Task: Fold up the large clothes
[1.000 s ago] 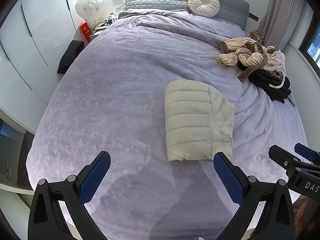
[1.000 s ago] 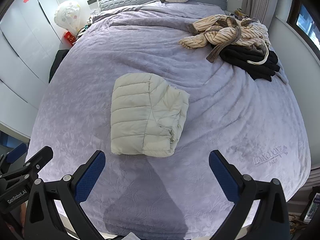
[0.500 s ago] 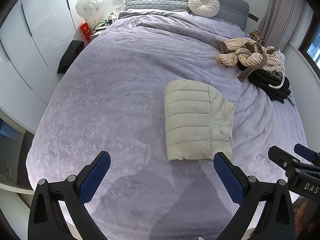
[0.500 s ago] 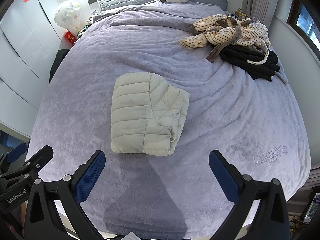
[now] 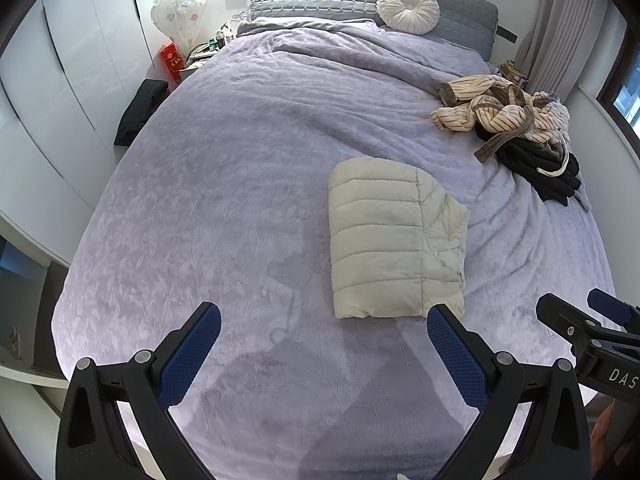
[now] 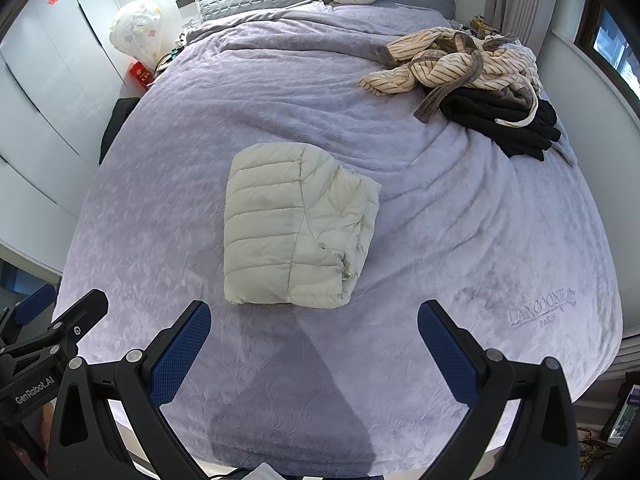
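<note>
Bed (image 5: pixel 240 184): the lavender cover fills both views, and everything lies on it.
Unfolded heap (image 6: pixel 460 60): a striped cream garment tangled over a black garment (image 6: pixel 500 120), far right side of the bed near the headboard, well apart from both grippers.
Puffer jacket (image 6: pixel 288 228): cream and quilted, already a compact folded rectangle, lying mid-bed just beyond the grippers and touched by neither.
Left gripper (image 5: pixel 324 340): fingers spread wide, holding nothing, hovering over the near edge of the bed.
Right gripper (image 6: pixel 314 338): fingers likewise wide apart and empty, beside the left one.
Step in hand: the jacket looks finished; this appears to be the pause between garments.
Next move: probably reach across to the heap, pinch the striped garment at an edge and drag it onto open cover.
</note>
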`<state>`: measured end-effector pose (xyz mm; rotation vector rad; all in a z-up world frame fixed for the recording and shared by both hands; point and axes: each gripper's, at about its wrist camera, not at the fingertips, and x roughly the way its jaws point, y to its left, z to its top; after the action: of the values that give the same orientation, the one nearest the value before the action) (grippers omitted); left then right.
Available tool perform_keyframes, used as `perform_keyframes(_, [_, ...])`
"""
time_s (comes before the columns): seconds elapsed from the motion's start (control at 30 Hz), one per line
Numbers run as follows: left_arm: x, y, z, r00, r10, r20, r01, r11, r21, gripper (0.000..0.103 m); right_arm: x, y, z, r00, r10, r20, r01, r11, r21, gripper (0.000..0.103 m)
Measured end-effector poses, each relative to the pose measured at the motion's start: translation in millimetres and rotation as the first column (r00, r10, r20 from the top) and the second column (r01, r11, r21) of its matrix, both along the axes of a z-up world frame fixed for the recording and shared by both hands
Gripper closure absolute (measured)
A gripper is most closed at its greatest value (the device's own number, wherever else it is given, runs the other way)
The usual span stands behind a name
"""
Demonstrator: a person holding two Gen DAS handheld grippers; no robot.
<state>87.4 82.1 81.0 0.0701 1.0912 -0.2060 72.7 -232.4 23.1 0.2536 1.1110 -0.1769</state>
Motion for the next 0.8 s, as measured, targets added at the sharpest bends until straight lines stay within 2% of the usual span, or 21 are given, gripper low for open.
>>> perform_keyframes(0.8, [-1.5,-1.0,0.2,1.000,0.002,0.000,-0.002,1.000,0.002,0.000,-3.1,2.8,-0.2,1.000,-0.001,-0.002,0.001,1.000,0.005,0.000])
